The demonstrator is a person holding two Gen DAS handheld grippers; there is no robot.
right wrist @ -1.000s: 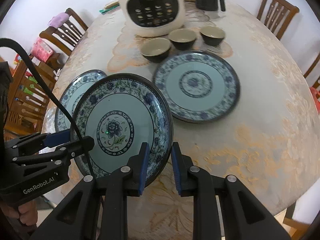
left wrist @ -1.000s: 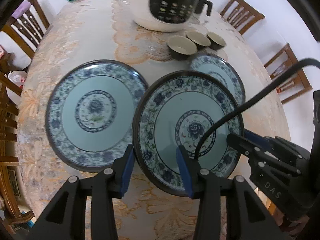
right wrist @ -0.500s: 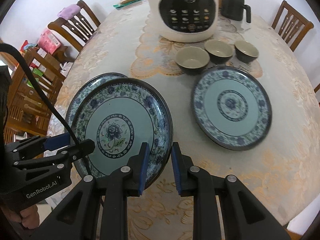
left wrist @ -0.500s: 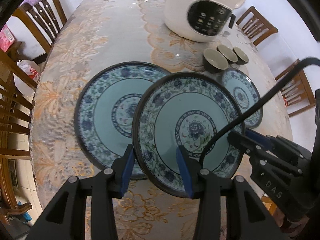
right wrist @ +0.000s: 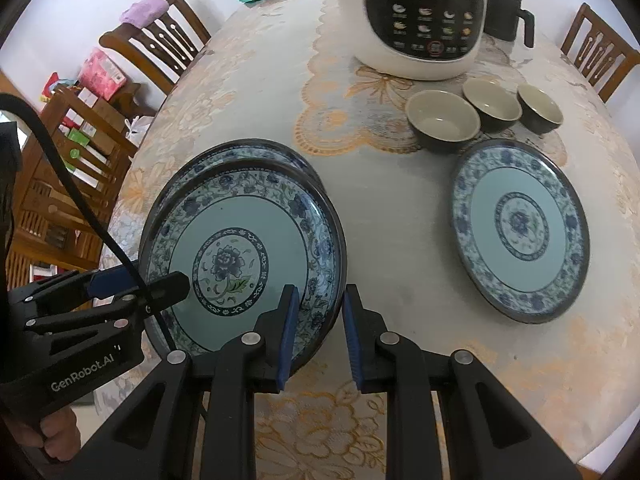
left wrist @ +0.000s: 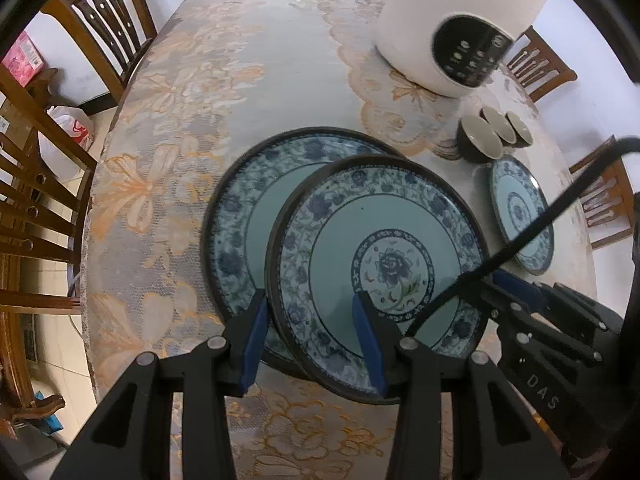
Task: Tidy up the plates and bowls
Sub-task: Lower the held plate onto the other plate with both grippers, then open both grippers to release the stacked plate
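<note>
Over a lace-covered table (right wrist: 248, 80): floral plate (left wrist: 380, 268) gripped by its rim on both sides, left gripper (left wrist: 312, 344) and right gripper (right wrist: 318, 332) each clamped on an edge, held above and overlapping a second plate (left wrist: 240, 216). Beyond: third plate (right wrist: 520, 232), three small bowls (right wrist: 442, 124), white cooker (right wrist: 424, 16).

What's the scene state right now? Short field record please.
held item: carried plate, gripped at opposite rims by left hand-held gripper and right hand-held gripper
position: above the plate on the table, overlapping most of it, not yet seated
other plate: flat on the table, apart
bowls: three bowls in a row by the white cooker
surface: floral tablecloth
</note>
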